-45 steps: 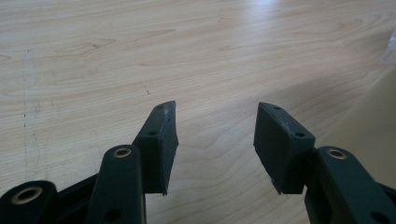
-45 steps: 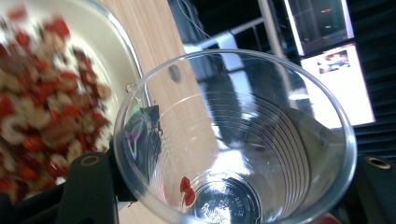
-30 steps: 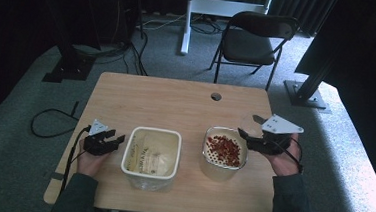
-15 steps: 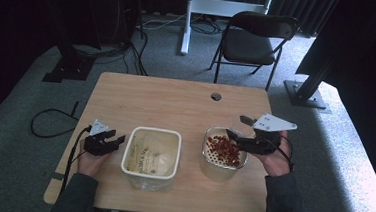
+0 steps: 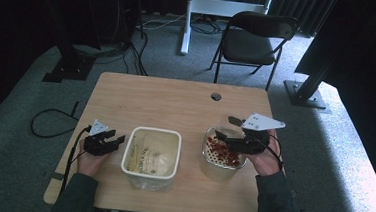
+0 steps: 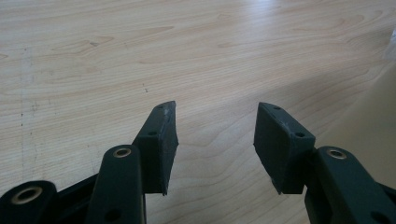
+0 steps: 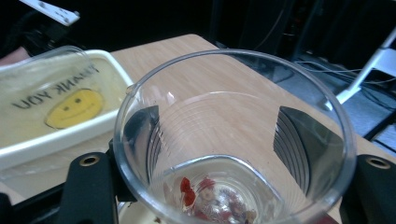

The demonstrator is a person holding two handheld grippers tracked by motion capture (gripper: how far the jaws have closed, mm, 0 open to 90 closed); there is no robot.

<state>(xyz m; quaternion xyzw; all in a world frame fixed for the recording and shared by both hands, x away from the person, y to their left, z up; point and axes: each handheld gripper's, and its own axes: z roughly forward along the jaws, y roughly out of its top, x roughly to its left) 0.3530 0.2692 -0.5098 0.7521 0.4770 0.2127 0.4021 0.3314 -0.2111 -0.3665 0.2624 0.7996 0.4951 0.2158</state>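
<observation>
The clear plastic cup (image 7: 233,140) sits clamped between the right hand-held gripper's (image 5: 231,138) jaws, above the bowl of red pieces (image 5: 224,153). Left of the bowl stands the white tub (image 5: 151,153); beyond it the left hand-held gripper (image 5: 109,141) rests spread, holding nothing, over the tabletop (image 5: 166,99).

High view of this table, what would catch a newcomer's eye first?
The red pieces in the perforated white container at the table's right stand out most, with the right gripper holding a clear plastic cup over them, jaws clasping its sides. Beside it sits a white tub holding a bag with a yellow smiley, while the left gripper waits open at the tub's left.
</observation>
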